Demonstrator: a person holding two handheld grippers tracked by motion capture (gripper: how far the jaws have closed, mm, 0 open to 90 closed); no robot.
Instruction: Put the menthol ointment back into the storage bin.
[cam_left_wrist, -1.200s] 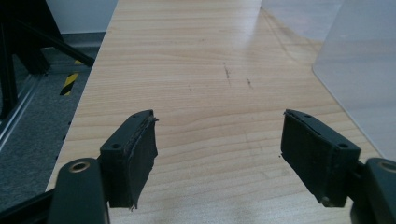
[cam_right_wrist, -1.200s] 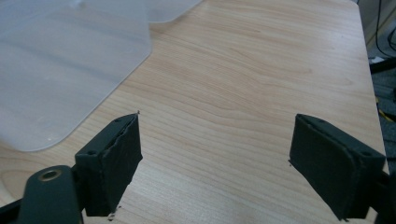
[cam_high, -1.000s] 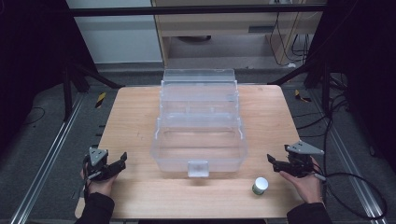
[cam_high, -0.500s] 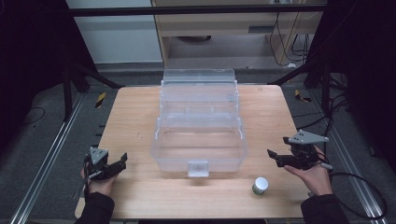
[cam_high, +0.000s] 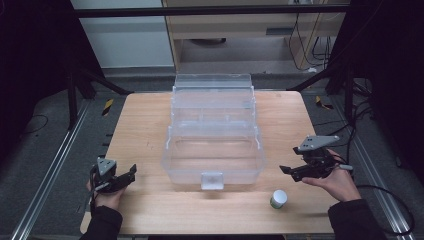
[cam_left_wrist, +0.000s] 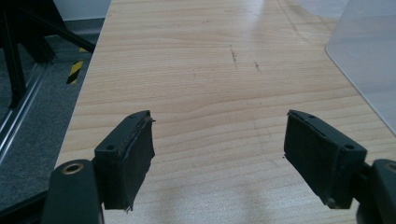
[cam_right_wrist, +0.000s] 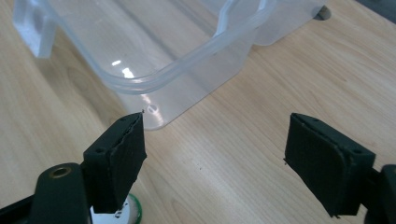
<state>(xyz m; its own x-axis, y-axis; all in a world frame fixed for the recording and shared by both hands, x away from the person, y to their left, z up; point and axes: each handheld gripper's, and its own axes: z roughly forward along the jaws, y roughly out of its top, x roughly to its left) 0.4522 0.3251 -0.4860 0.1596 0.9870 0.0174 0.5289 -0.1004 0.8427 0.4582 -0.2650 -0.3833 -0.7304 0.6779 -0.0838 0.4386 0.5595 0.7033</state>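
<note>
A clear plastic box (cam_high: 212, 150) stands open in the middle of the wooden table (cam_high: 145, 125), its lid tipped back behind it. A small white jar with a green band (cam_high: 278, 198) sits near the front edge, right of the box. My right gripper (cam_high: 289, 173) hovers above and just right of the jar, pointing at the box's front right corner (cam_right_wrist: 187, 70). It is open, its jaws have just spread a touch wider, and nothing is between them (cam_right_wrist: 215, 149); the jar (cam_right_wrist: 133, 210) peeks out under its left pad. My left gripper (cam_high: 131, 175) rests low at the front left, open over bare wood (cam_left_wrist: 219, 144).
The box's corner (cam_left_wrist: 369, 60) lies to the right of the left gripper. Metal rails (cam_high: 45, 170) and dark frame legs run along both sides of the table. Cables (cam_high: 385, 195) trail on the floor at the right.
My right gripper has lifted off the table and now hangs higher beside the jar. The left gripper, the box and the jar have stayed put.
</note>
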